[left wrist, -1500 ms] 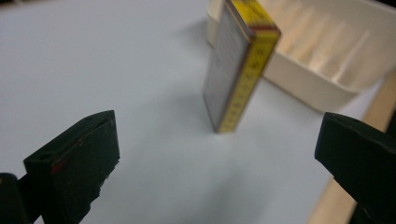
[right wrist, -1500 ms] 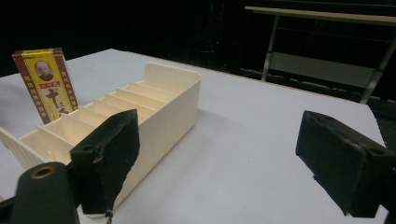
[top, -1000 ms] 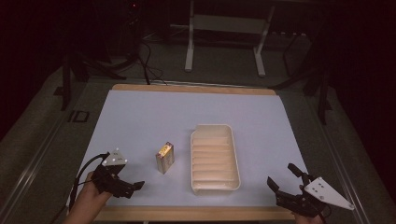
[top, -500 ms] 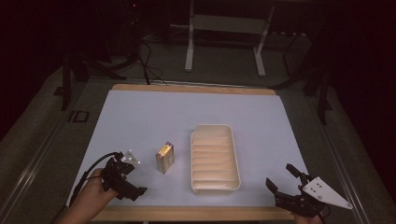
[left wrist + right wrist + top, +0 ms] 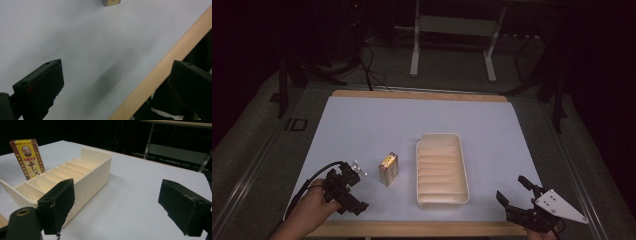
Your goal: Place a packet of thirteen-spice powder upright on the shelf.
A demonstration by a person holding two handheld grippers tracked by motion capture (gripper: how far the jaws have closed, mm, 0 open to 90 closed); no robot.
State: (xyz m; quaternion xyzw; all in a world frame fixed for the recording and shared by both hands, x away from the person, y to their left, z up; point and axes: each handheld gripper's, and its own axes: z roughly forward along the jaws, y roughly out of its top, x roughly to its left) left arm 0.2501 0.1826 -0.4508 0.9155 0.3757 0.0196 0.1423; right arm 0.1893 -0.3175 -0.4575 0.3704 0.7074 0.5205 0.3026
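A small yellow-and-brown box (image 5: pixel 388 169) stands upright on the pale table mat (image 5: pixel 412 125), just left of a cream ribbed tray (image 5: pixel 441 170). A hand holds my left gripper (image 5: pixel 351 189) near the front left, a short way left of the box, open with nothing between its jaws. In the left gripper view the gripper (image 5: pixel 117 75) hangs over the mat, with the box (image 5: pixel 112 2) at the top edge. My right gripper (image 5: pixel 513 189) sits at the front right, open and empty. In the right gripper view the gripper (image 5: pixel 122 202) points at the tray (image 5: pixel 95 170) with the box (image 5: pixel 27 157) behind it.
The table's wooden front edge (image 5: pixel 160 75) runs close under my left gripper. Beyond the table's far edge stand a metal frame (image 5: pixel 452 45) and dark stands, with cables (image 5: pixel 367 65) on the floor. Bare mat lies behind the box and tray.
My left gripper has moved right toward the box and rolled over, so its grey plate has turned away. My right gripper has barely shifted. Box and tray have stayed put.
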